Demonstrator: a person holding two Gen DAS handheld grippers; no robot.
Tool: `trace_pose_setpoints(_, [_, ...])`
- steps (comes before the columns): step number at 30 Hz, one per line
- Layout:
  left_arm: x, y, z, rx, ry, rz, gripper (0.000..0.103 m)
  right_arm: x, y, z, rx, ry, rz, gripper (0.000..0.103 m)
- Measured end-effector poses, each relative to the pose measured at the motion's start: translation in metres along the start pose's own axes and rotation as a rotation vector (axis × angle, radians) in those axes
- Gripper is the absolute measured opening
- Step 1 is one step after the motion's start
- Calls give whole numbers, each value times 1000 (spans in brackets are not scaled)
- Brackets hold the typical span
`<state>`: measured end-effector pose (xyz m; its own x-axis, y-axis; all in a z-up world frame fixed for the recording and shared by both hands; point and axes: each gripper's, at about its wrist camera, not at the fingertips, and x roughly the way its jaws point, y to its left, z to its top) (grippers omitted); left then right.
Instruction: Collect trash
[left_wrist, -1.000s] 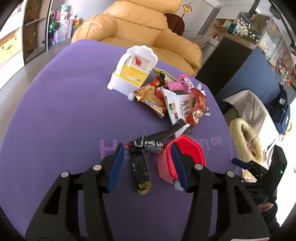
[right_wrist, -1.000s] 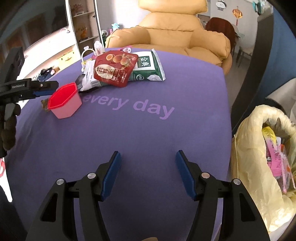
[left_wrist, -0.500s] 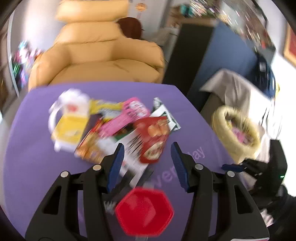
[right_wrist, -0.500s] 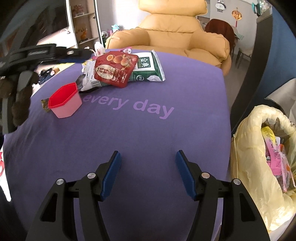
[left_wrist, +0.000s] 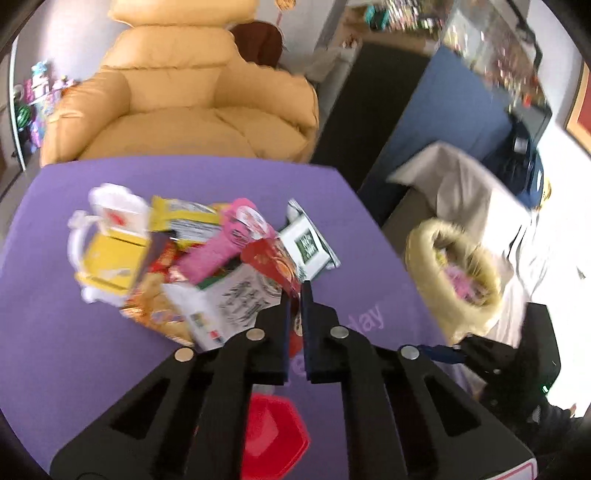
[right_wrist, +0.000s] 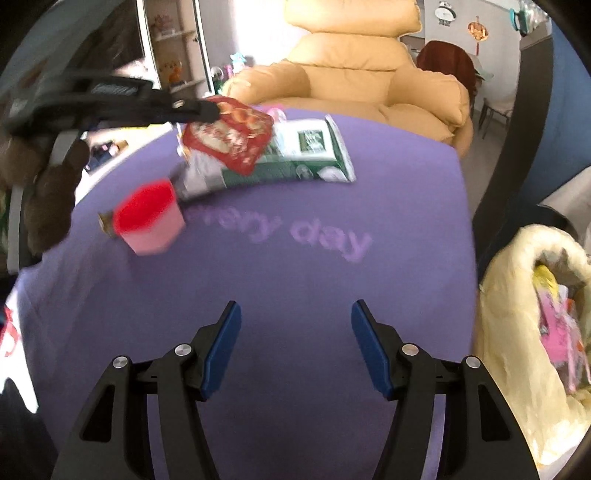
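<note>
Left gripper angled down over the surface, jaws just closed, pinching the red snack packet, right gripper angled down near the surface's edge, jaws wide apart, empty

One red cup, one bin bag, several wrappers.

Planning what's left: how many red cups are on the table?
1: the red cup stands near the table's left edge, beside the wrapper pile; others may be hidden.

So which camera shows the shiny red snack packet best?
The right wrist view: the red snack packet shows its whole face, pinched by the left gripper. The left wrist view shows it foreshortened, partly behind the closed jaws.
</note>
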<state>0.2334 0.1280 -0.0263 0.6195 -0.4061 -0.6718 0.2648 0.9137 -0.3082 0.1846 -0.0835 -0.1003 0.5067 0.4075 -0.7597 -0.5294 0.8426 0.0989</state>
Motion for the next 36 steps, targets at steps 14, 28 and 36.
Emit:
trace_pose_setpoints(14, [-42,66,-35,-142,-63,80,2,49,21,120,239,-98,-10,59])
trace_pose_setpoints(28, [-36,113,-46,-282,-73,61,23,99,13,144,-59,23,-191,59])
trace_pose_setpoints(36, [-28,119,-46,-297,-67,100,5,42,-8,117,-29,-46,-181,59])
